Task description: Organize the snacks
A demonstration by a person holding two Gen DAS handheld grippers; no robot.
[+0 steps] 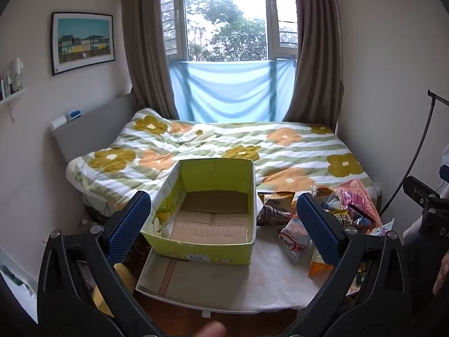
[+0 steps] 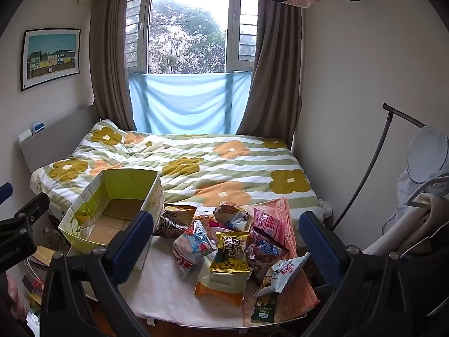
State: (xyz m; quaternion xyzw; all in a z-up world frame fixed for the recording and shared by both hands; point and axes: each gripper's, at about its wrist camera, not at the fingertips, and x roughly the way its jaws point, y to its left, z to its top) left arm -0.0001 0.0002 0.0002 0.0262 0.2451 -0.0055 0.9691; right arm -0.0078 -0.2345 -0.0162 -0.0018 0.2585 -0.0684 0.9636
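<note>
An open yellow-green cardboard box (image 1: 196,248) stands empty at the foot of the bed; it also shows in the right wrist view (image 2: 81,241). A pile of snack bags (image 2: 233,241) lies on the white sheet to its right, with a gold bag (image 2: 231,252) on top and a pink packet (image 2: 273,219) behind; the pile also shows in the left wrist view (image 1: 331,213). My left gripper (image 1: 223,221) is open and empty, held above the box's front. My right gripper (image 2: 226,241) is open and empty, held above the pile.
The bed (image 2: 213,163) with a flowered quilt fills the middle, under a window with brown curtains. A grey headboard (image 1: 92,126) and a wall shelf (image 1: 12,95) are left. A lamp stand (image 2: 362,174) and a chair with clothes (image 2: 421,210) are right. The bed's front edge is near.
</note>
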